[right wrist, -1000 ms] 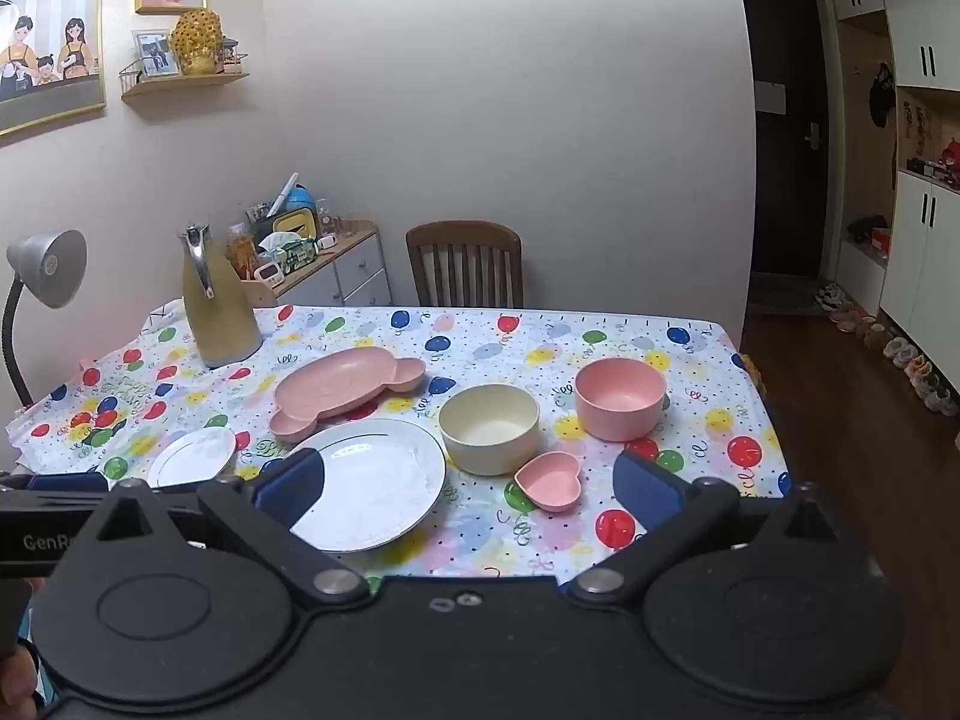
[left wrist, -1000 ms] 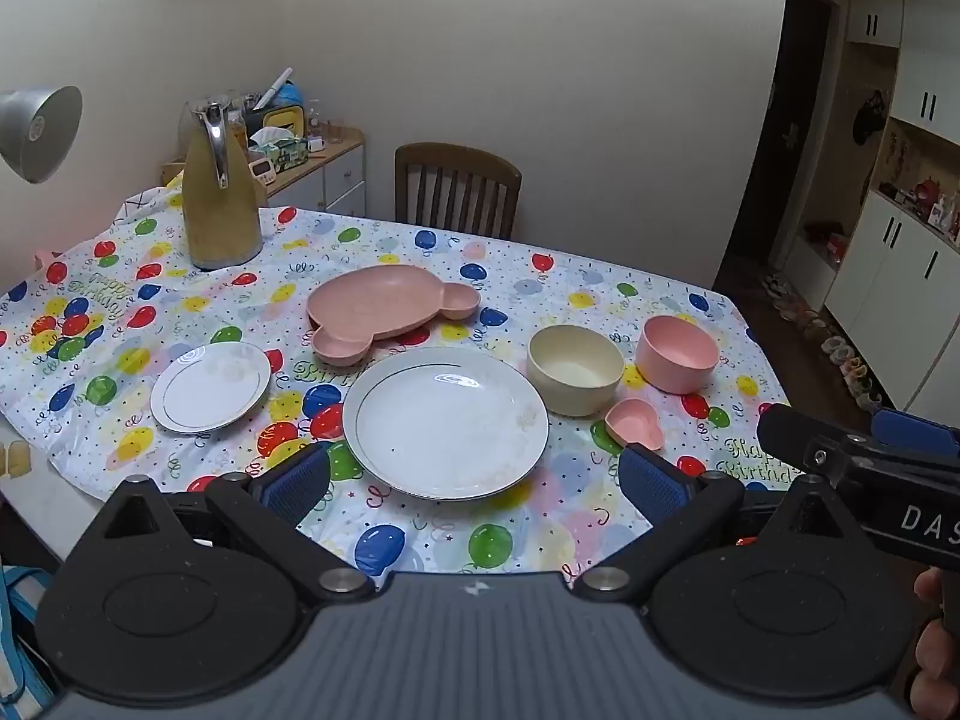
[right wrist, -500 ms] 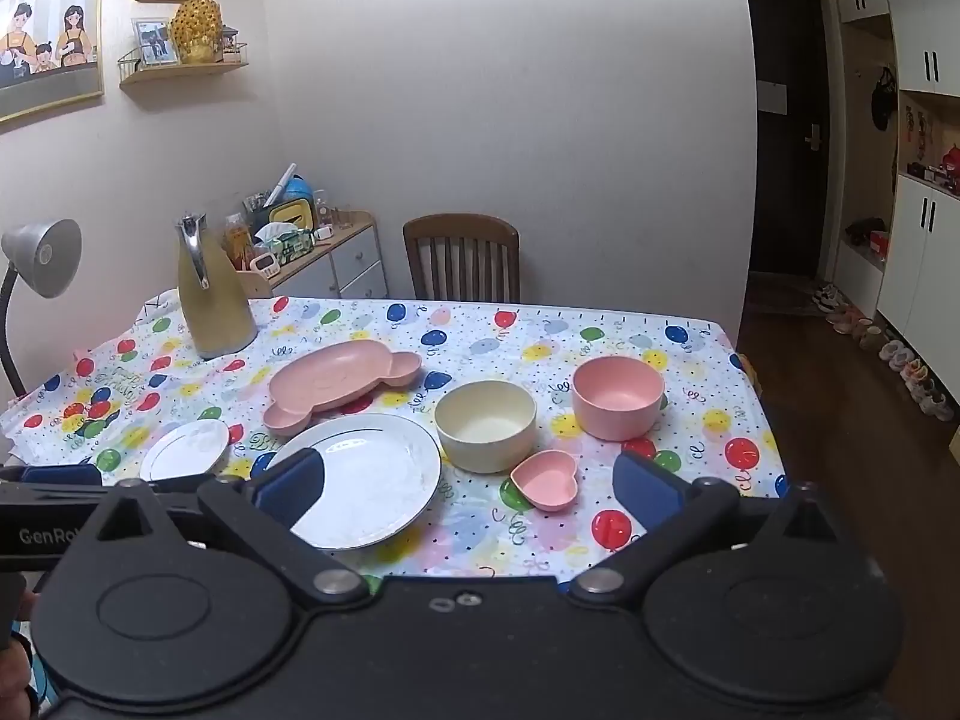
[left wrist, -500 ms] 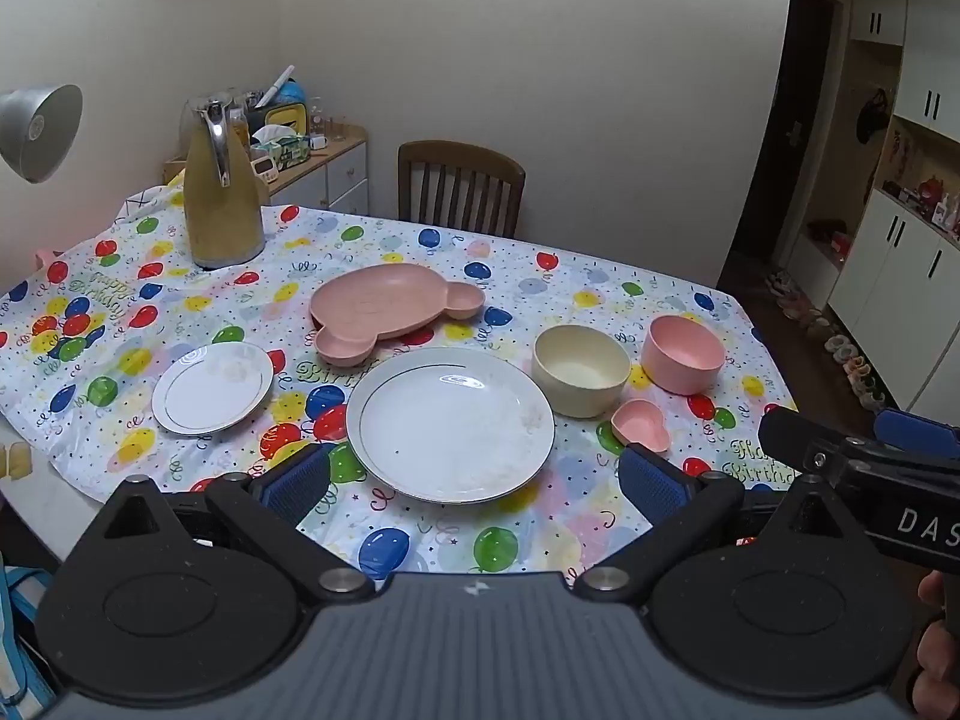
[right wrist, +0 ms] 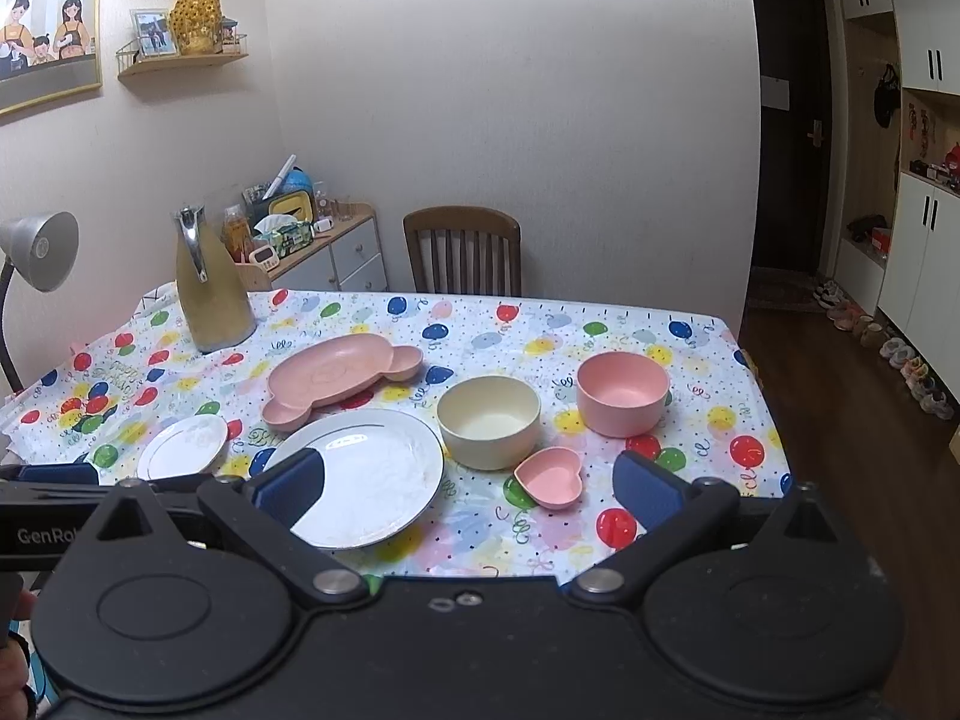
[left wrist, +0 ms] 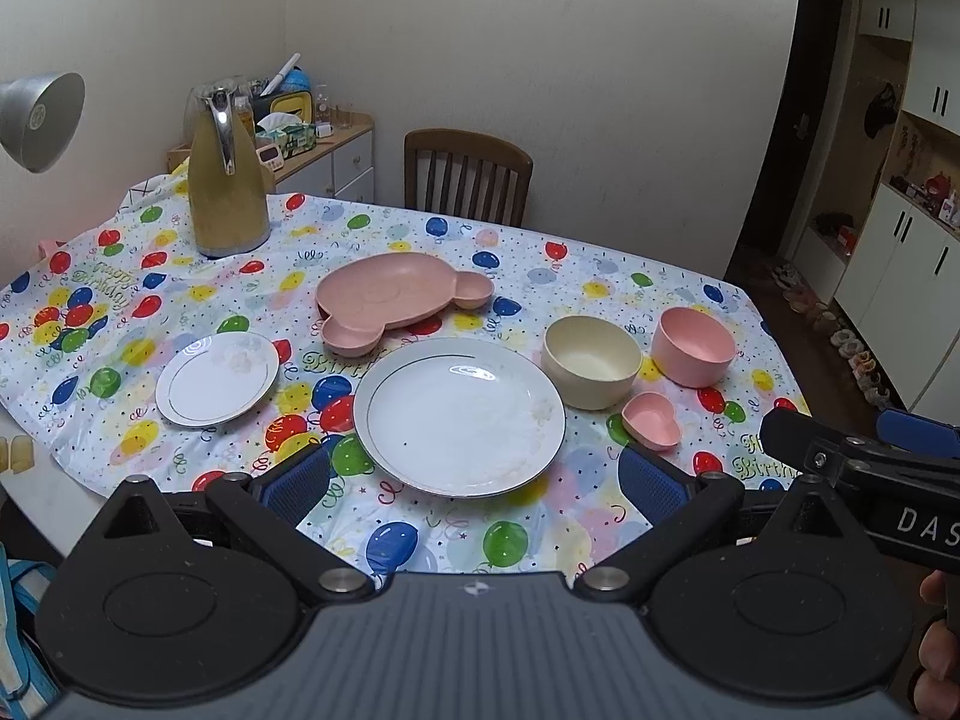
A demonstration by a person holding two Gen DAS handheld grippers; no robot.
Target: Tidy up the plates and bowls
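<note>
On the balloon tablecloth lie a large white plate (left wrist: 459,414) (right wrist: 372,474), a small white plate (left wrist: 217,378) (right wrist: 183,447), a pink bear-shaped divided plate (left wrist: 396,300) (right wrist: 339,375), a cream bowl (left wrist: 591,369) (right wrist: 489,420), a pink bowl (left wrist: 693,347) (right wrist: 623,393) and a small pink heart dish (left wrist: 651,420) (right wrist: 549,477). My left gripper (left wrist: 474,483) is open and empty, above the table's near edge in front of the large plate. My right gripper (right wrist: 468,483) is open and empty, near the edge before the heart dish.
A gold thermos jug (left wrist: 227,180) stands at the table's far left. A wooden chair (left wrist: 467,177) sits behind the table. A grey lamp (left wrist: 39,120) hangs at the left. The right gripper's body (left wrist: 864,468) shows at the left view's right edge.
Both grippers have drifted slightly forward toward the table; the dishes look a little closer. Nothing was grasped or moved.
</note>
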